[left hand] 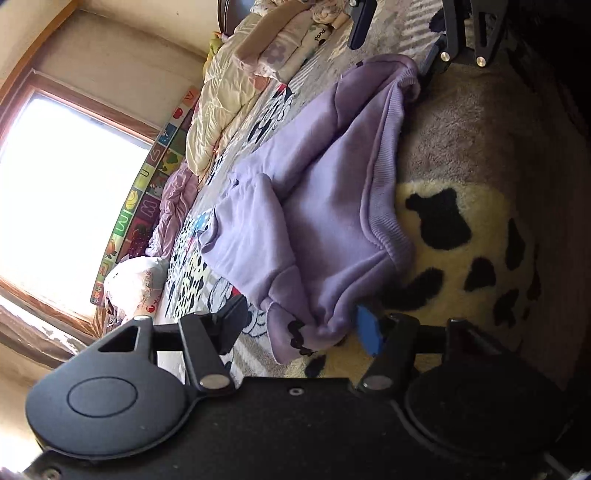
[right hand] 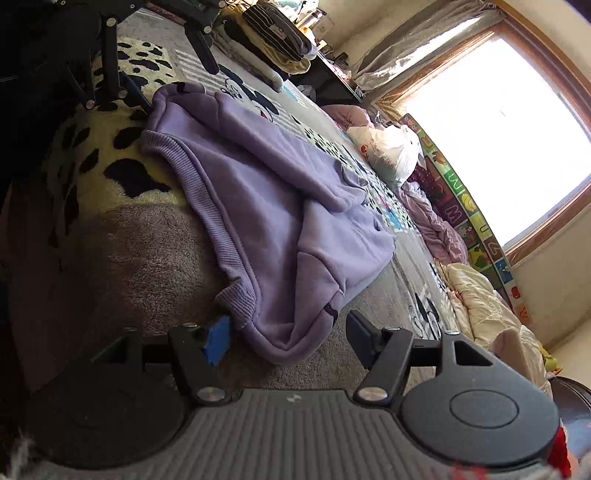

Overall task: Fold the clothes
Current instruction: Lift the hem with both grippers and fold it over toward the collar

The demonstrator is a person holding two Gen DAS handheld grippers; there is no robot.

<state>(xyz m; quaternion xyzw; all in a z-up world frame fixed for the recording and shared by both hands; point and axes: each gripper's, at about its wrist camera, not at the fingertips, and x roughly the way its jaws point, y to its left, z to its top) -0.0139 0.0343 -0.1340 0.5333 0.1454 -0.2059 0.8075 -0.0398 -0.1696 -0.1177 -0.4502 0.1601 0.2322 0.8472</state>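
Left gripper [left hand: 299, 326] low at one hem corner of the hoodie [left hand: 314, 206], jaws apart around the bunched fabric. Right gripper [right hand: 286, 338] at the other corner, jaws apart too. The purple hoodie lies rumpled on the bed [right hand: 147, 240], hem ribbing toward both grippers.

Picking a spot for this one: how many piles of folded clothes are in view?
2. A pale pile lies beyond the purple sweatshirt in the left wrist view; a dark striped pile beyond it in the right. Others may be hidden.
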